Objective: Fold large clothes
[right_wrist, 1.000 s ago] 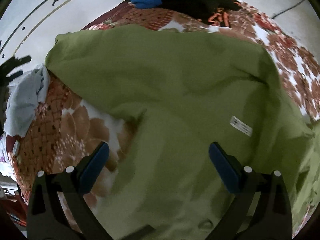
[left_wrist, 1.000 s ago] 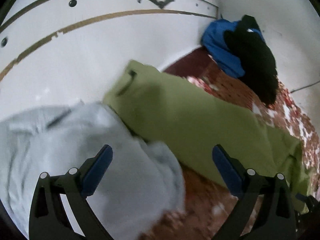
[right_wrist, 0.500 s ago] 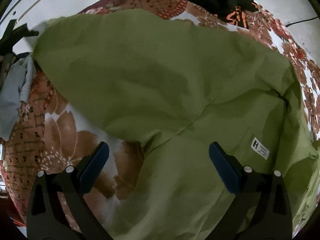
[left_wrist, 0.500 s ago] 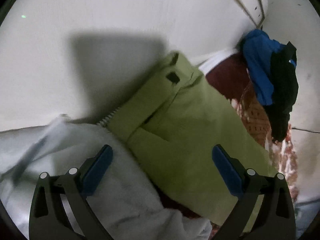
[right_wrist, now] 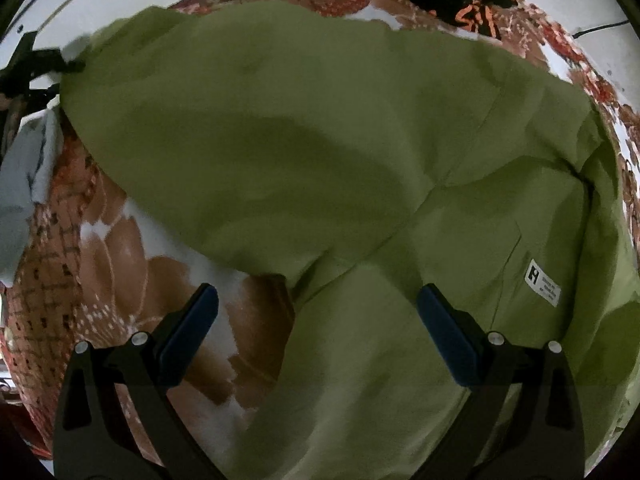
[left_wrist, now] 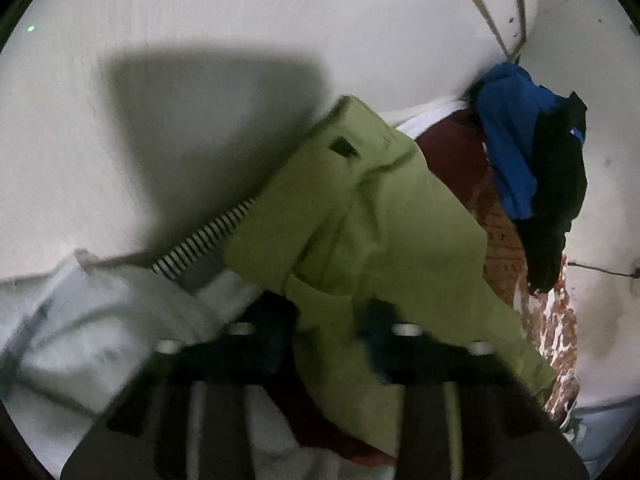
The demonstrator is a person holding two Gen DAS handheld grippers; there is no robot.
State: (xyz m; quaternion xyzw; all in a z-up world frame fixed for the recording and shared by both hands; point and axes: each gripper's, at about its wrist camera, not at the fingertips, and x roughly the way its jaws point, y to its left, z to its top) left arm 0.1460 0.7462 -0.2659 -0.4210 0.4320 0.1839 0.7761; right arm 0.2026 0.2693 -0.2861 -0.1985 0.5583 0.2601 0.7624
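A large olive-green garment (right_wrist: 320,140) lies spread on a floral bedsheet (right_wrist: 120,260); a white label (right_wrist: 543,282) shows near its right side. In the left wrist view one end of the green garment (left_wrist: 360,220), with a dark loop, is bunched against a white wall. My left gripper (left_wrist: 326,332) is blurred, its jaws closing with a fold of that green cloth between the pads. My right gripper (right_wrist: 316,312) hovers open just above the garment's lower edge, with nothing pressed between its blue pads (right_wrist: 444,324).
A pale grey garment (left_wrist: 100,340) lies left of the green one, with a striped cloth (left_wrist: 200,248) at its edge. A blue garment (left_wrist: 512,128) and a black garment (left_wrist: 556,200) are heaped at the far corner. The white wall (left_wrist: 160,40) is close behind.
The left gripper swung from the grey garment to the green garment's end, then its jaws came together on the cloth. The right gripper came lower over the garment and stayed open.
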